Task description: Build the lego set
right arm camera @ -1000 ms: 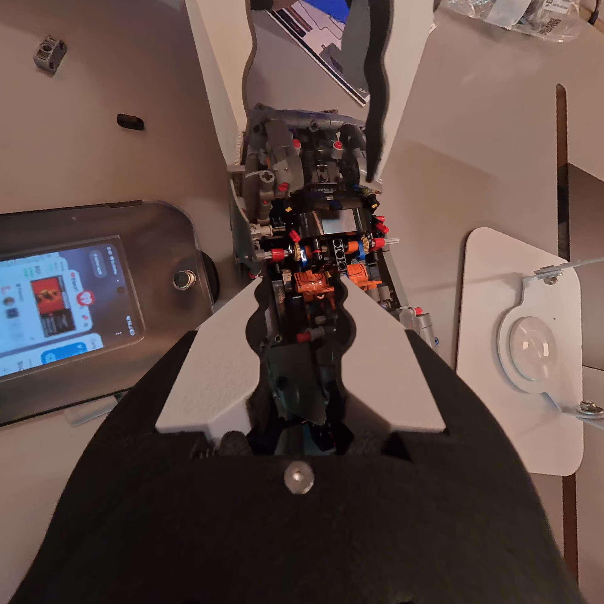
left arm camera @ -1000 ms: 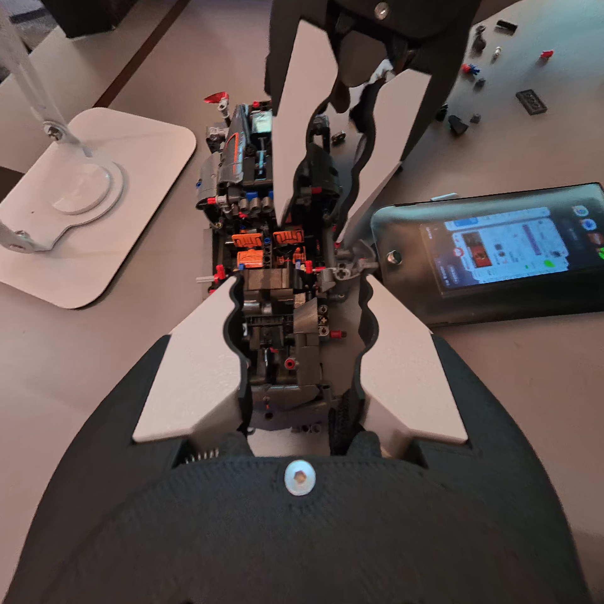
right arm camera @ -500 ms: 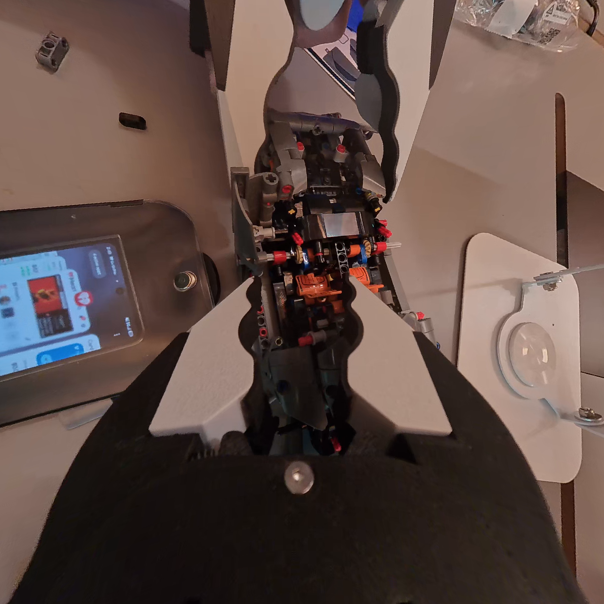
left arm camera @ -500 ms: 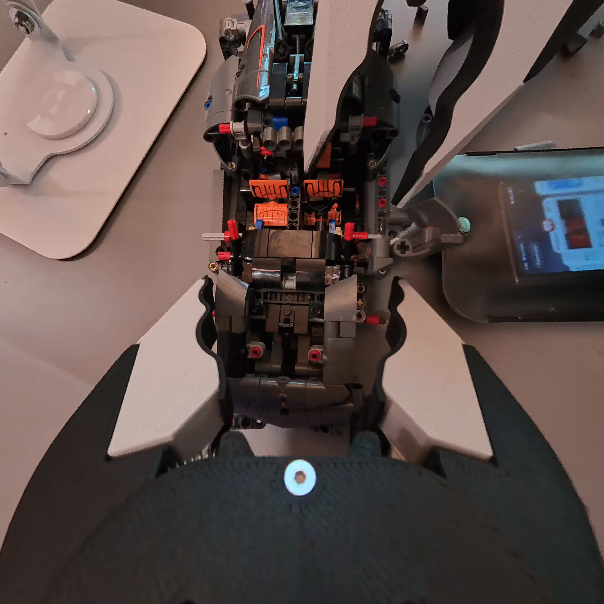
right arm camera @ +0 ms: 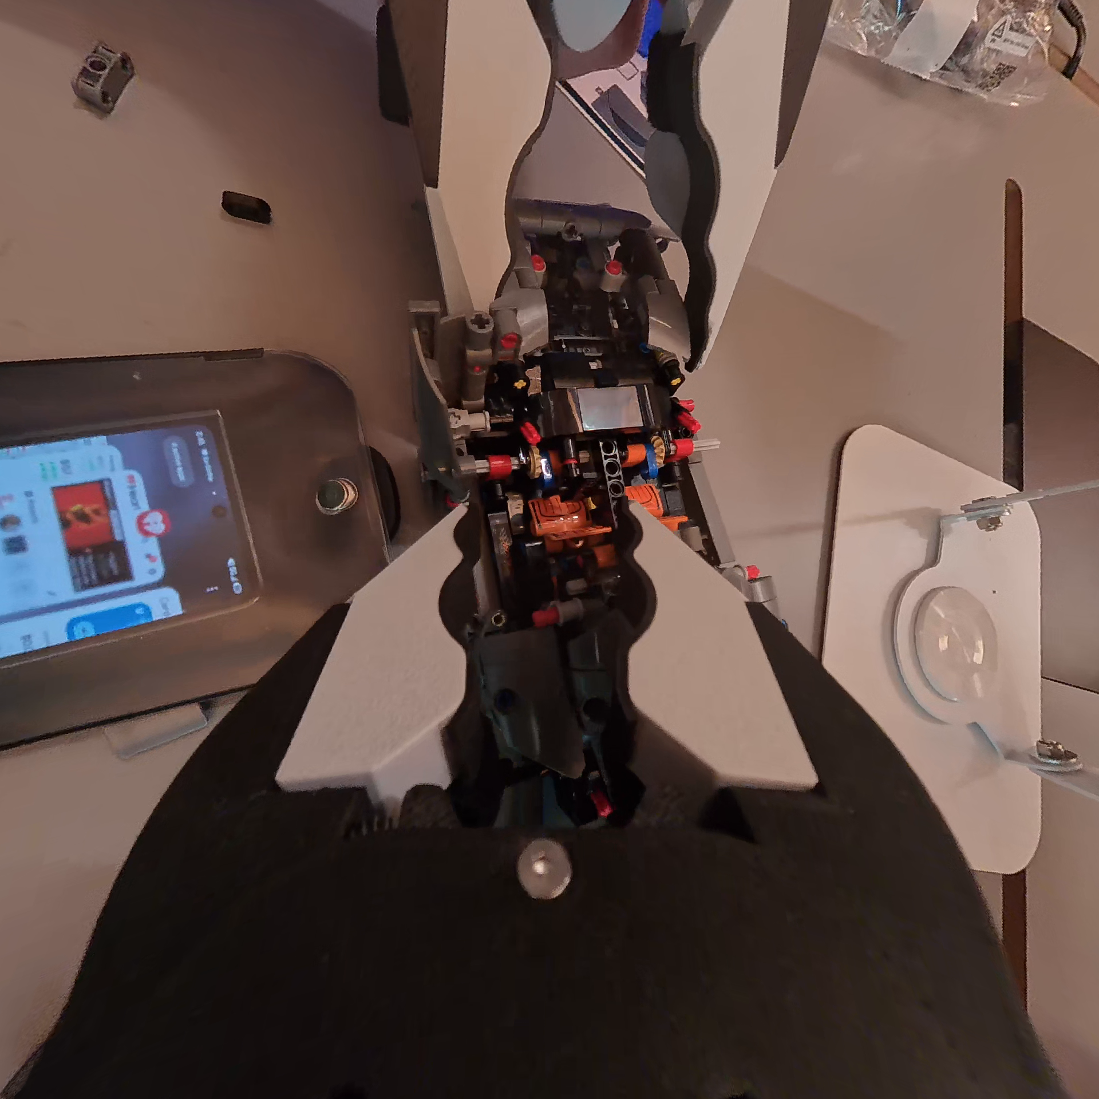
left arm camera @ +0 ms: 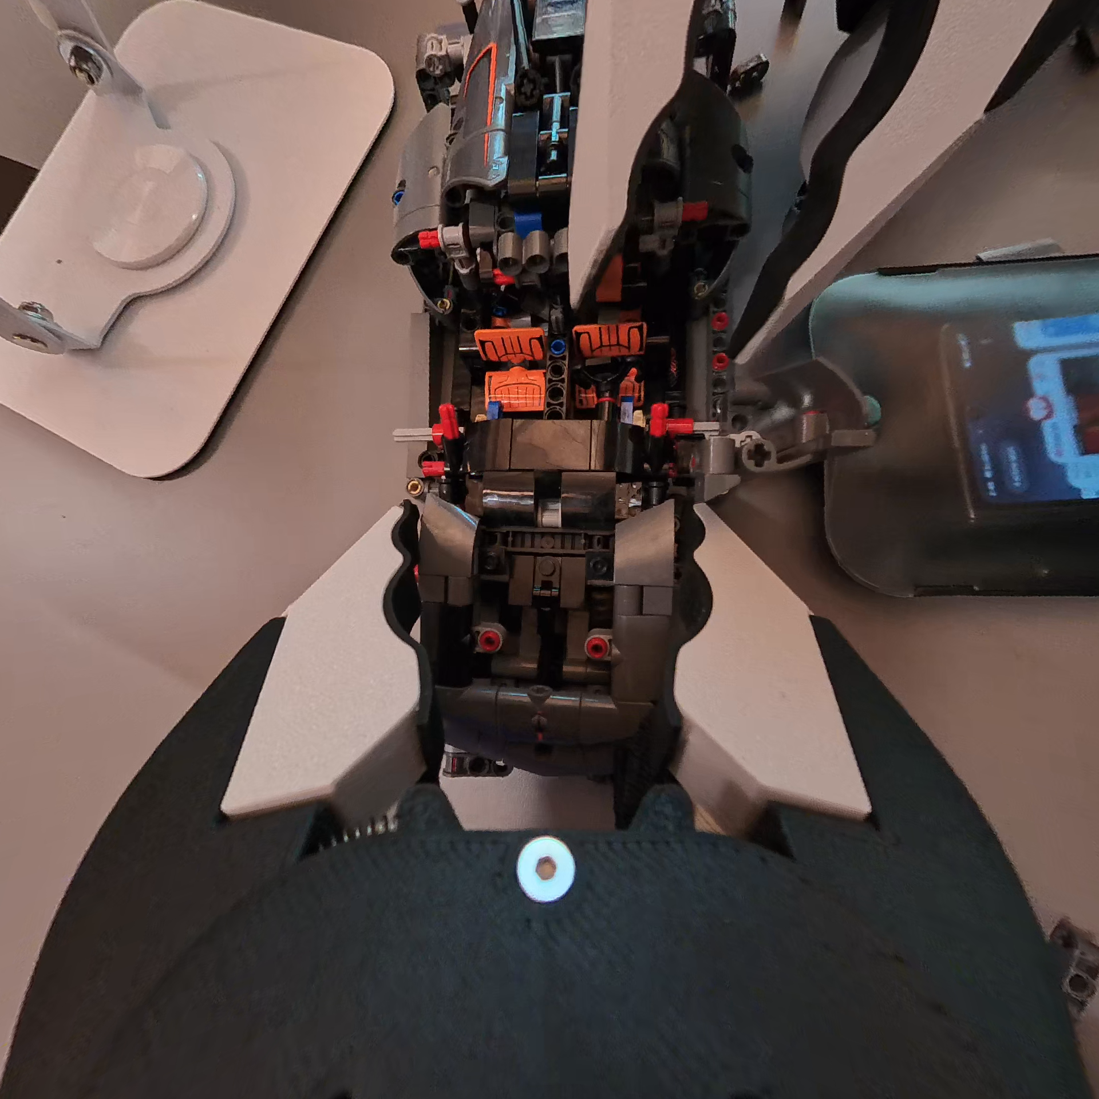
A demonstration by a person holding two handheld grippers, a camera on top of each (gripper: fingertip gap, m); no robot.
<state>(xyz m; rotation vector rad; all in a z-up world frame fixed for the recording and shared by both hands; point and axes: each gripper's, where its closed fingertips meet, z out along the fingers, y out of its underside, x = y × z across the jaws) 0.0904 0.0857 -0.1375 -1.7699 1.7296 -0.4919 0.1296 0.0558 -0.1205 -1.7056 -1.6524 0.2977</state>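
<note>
A partly built lego car [left arm camera: 547,452], black and grey with orange seats and red pins, lies lengthwise on the tan table [left arm camera: 178,594]. My left gripper [left arm camera: 550,517] is shut on its grey end, one pad against each side. My right gripper [right arm camera: 544,517] is shut on the opposite end, around a dark panel section. The car shows in the right wrist view too [right arm camera: 589,428]. Each gripper shows at the top of the other's view: the right one in the left wrist view [left arm camera: 731,309], the left one in the right wrist view [right arm camera: 594,345].
A lit phone in a metal holder [left arm camera: 981,416] [right arm camera: 119,535] lies close beside the car. A white stand base with a round lens [left arm camera: 178,238] [right arm camera: 928,642] is on the other side. A loose grey piece [right arm camera: 101,74], a black piece [right arm camera: 245,206], a booklet [right arm camera: 618,107] and plastic bags [right arm camera: 951,41] lie farther off. My right fingertips sit around 6 cm from my left ones. Between my left fingertips and the black piece [right arm camera: 245,206] there is roughly 11 cm.
The left wrist view has come closer and more over the car, which now shows level from above. The left fingers have spread wider around its grey end. The right gripper keeps its hold.
</note>
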